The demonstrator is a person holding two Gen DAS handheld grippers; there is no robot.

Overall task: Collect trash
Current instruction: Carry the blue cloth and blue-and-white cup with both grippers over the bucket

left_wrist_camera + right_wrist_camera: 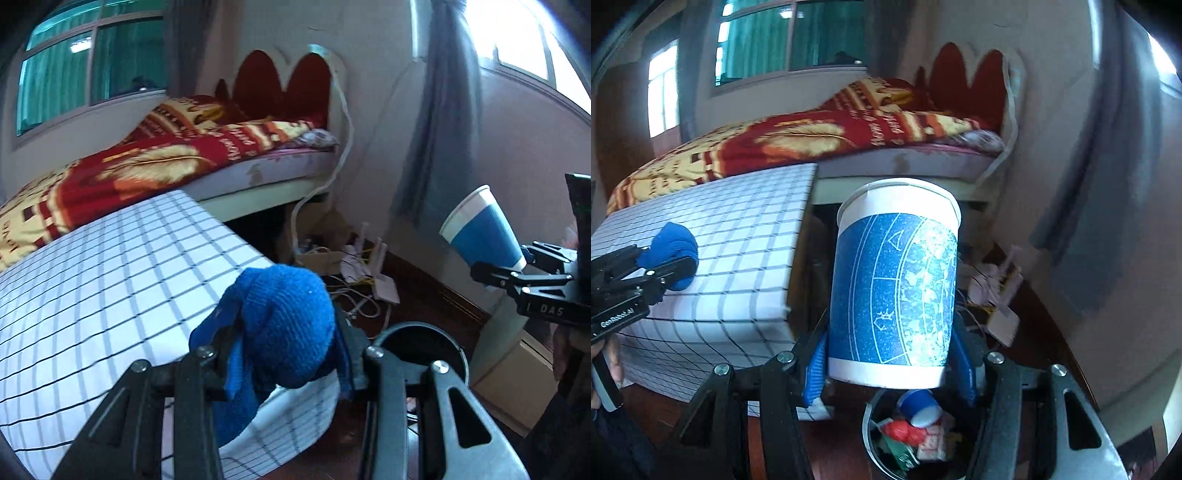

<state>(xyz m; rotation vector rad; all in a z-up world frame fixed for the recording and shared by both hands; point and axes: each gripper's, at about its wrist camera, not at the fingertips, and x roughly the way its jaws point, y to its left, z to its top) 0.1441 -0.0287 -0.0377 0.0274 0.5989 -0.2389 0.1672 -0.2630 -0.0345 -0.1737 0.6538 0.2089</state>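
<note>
My left gripper (284, 354) is shut on a blue knitted sock (288, 317), held above the edge of the checked table (110, 273); both also show in the right wrist view (670, 260). My right gripper (894, 362) is shut on a blue and white paper cup (895, 284), held upright above a round trash bin (871, 439). The bin holds another blue cup (919, 406), a red item and wrappers. In the left wrist view the cup (484, 229) hangs at the right and the bin (421, 343) sits low, right of my fingers.
A bed (155, 155) with a red and yellow blanket stands behind the table. Cables and papers (354, 266) lie on the floor by the wall. A grey curtain (443, 110) hangs at the right. A pale box (513, 384) stands beside the bin.
</note>
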